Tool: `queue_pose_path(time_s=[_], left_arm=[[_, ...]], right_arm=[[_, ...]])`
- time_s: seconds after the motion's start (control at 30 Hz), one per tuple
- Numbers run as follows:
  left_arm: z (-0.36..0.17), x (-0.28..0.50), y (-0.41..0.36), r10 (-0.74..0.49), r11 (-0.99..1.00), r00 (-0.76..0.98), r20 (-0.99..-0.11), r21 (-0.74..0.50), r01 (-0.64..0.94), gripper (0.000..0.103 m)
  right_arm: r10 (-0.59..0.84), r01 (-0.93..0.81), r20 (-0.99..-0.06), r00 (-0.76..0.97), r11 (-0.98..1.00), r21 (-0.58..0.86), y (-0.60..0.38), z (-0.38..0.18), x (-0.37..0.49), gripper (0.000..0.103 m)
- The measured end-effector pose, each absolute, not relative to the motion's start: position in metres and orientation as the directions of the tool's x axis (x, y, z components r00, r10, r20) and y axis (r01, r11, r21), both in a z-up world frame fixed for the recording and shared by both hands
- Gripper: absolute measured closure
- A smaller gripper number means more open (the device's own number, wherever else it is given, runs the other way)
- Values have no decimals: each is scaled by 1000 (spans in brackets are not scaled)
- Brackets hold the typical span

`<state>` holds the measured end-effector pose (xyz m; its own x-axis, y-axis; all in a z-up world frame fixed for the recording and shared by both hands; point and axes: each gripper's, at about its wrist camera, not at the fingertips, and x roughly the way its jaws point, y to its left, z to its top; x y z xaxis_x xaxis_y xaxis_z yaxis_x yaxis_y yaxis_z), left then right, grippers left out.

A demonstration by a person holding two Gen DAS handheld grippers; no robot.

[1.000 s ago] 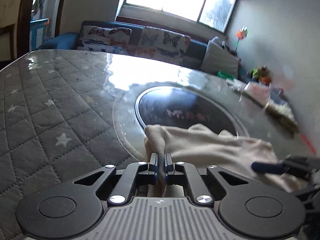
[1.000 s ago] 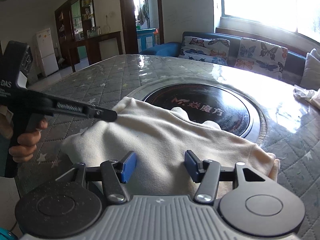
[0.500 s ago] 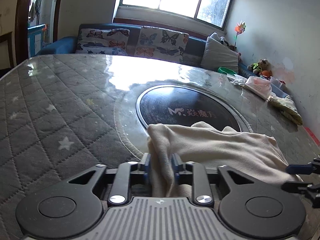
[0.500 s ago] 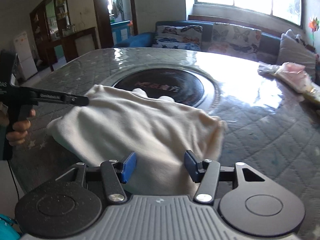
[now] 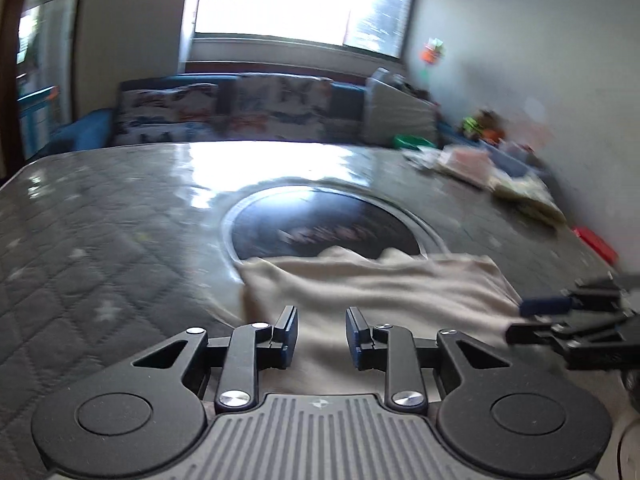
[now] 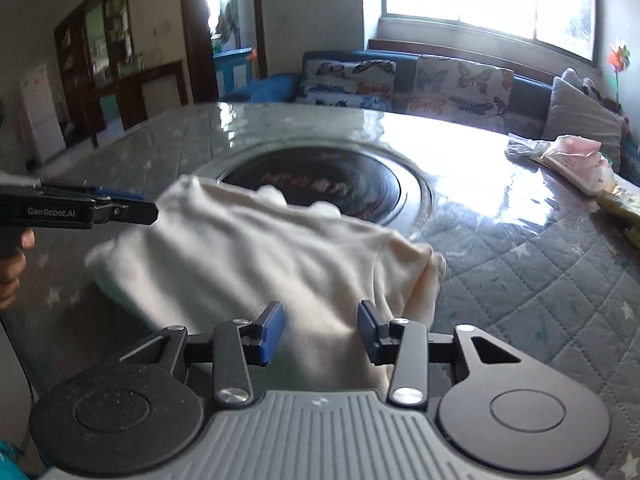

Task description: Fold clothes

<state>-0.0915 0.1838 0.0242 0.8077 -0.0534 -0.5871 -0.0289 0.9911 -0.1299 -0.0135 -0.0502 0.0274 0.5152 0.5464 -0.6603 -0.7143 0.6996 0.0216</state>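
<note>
One table [image 6: 520,280], quilted grey cover with pale stars under a glossy sheet, with one round dark inset disc [image 6: 328,184] in the middle. One sofa [image 6: 404,80] behind it with butterfly-print cushions; I count two printed ones in the right wrist view, plus one plain grey pillow [image 6: 580,120]. One cream garment [image 6: 248,264], folded over, lies on the near side of the table, its far edge overlapping the disc rim. One small heap of bagged stuff [image 6: 572,160] at the far right of the table. One red object [image 5: 596,242] near the right table edge, too blurred to identify.

Two grippers. Left gripper [image 5: 321,332]: jaws apart at a narrow-to-medium gap, pads clear of the cloth, garment seen through the gap but not pinched. Right gripper [image 6: 318,334]: jaws closing, moderate gap, garment edge lies between and below the pads, no pinch visible. One hand [image 6: 12,268] shows at the left edge of the right wrist view, on the left gripper's handle.

Versus a second ago: left gripper was clamped on a bunched corner of the garment, now it has let go and backed off, and the corner lies flat. Right jaws were wider. The garment looks flatter and more spread out. Left wrist view is motion-blurred.
</note>
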Motion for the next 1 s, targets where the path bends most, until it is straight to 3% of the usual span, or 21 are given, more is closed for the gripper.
queue_pose_path(time_s=[0.27, 0.47, 0.7, 0.83, 1.0], left_arm=[[14, -102, 174, -55, 998, 785, -617, -64, 20, 74], [10, -119, 171, -59, 998, 766, -640, -43, 40, 74], [9, -131, 175, -58, 998, 762, -645, -52, 32, 69], [7, -136, 177, -52, 999, 755, -653, -44, 31, 67], [20, -134, 188, -78, 994, 759, -646, -105, 12, 64]], right_arm=[[519, -730, -654, 551, 679, -77, -53, 36, -24, 63], [572, -776, -658, 490, 629, -32, -37, 30, -31, 62], [584, -792, -650, 486, 608, -46, -35, 36, -37, 61], [602, -818, -657, 455, 574, -40, -28, 33, -41, 55], [606, -832, -672, 426, 554, -28, -22, 30, -39, 55]])
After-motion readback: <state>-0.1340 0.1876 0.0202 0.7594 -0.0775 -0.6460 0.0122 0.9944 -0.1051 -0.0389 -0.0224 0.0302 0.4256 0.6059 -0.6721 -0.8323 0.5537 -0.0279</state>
